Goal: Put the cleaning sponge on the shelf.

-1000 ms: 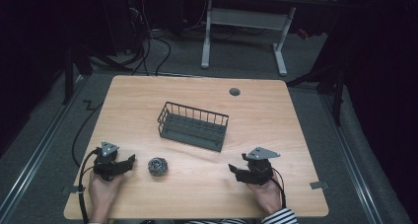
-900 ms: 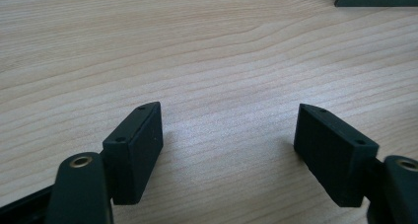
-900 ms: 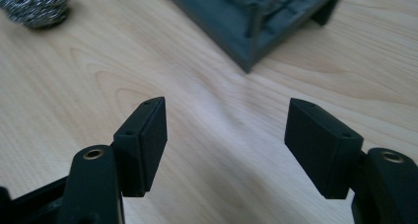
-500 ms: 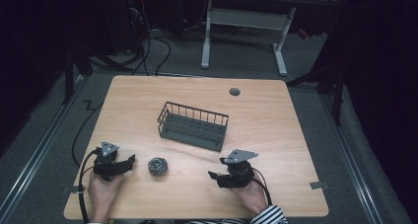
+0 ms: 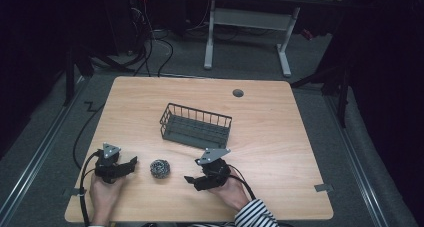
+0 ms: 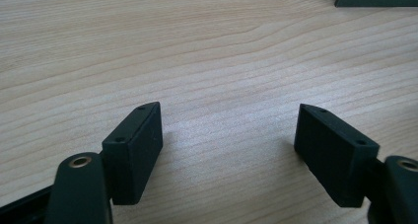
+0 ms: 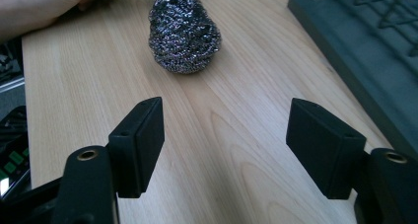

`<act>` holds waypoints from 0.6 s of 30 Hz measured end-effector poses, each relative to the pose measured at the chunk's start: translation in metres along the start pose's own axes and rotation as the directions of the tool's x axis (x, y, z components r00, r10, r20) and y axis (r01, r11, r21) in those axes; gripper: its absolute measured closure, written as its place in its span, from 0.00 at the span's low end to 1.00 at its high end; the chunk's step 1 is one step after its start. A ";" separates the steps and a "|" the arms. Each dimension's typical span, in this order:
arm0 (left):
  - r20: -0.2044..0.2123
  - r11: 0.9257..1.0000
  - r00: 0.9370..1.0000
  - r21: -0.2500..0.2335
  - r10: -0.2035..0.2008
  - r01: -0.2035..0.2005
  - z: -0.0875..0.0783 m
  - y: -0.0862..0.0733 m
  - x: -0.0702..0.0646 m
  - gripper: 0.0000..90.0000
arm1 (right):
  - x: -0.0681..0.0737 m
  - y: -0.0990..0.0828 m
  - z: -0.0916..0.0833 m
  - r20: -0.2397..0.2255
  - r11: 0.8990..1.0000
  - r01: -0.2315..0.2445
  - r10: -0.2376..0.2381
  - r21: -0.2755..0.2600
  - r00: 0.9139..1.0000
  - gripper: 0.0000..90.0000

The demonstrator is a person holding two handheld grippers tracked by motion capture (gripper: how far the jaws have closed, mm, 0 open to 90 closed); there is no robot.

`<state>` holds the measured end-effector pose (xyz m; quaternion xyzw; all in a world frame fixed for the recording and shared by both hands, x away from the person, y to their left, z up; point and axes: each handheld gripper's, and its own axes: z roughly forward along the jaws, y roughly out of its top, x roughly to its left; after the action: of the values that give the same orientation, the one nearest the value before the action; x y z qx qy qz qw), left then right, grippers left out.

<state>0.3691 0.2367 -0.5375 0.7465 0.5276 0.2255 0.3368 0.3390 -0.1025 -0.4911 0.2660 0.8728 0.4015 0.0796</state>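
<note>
Closing in on steel scrubber (image 7: 185, 32) with right gripper (image 7: 224, 135), that's step in hand imo. Jaws spread, have just been opening, nothing between them yet. Scrubber sits on table (image 5: 280, 137) between both grippers, near front edge, apart from wire basket (image 5: 196, 125). Left gripper (image 6: 229, 150) parked low over bare wood, jaws spread, empty. Next move probably: push right jaws forward till they straddle scrubber, then squeeze. Basket likely destination.
</note>
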 end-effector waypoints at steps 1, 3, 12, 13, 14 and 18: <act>-0.001 1.000 1.000 -0.001 0.000 0.000 0.000 0.000 0.000 0.30 | 0.001 0.002 0.004 -0.006 1.000 0.003 -0.003 0.005 1.000 0.34; 0.000 1.000 1.000 -0.002 0.000 0.000 0.000 0.000 0.000 0.30 | 0.003 0.008 0.010 -0.008 1.000 0.016 -0.016 0.011 1.000 0.33; 0.000 1.000 1.000 -0.001 0.001 -0.001 0.000 0.000 0.000 0.30 | 0.011 0.034 0.040 -0.047 0.997 0.062 -0.060 0.048 0.997 0.28; 0.000 1.000 1.000 -0.001 0.001 -0.001 0.000 0.000 0.000 0.29 | 0.013 0.036 0.044 -0.046 0.996 0.070 -0.067 0.058 0.997 0.27; 0.000 1.000 1.000 -0.001 0.001 -0.001 0.000 0.000 0.000 0.29 | 0.014 0.038 0.046 -0.045 0.995 0.079 -0.076 0.060 0.996 0.27; 0.000 1.000 1.000 -0.001 0.001 -0.001 0.001 0.000 0.000 0.29 | 0.016 0.044 0.058 -0.051 0.995 0.077 -0.074 0.059 0.996 0.26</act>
<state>0.3695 0.2363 -0.5377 0.7466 0.5271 0.2260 0.3370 0.3638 -0.0324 -0.4953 0.2253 0.8957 0.3779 0.0650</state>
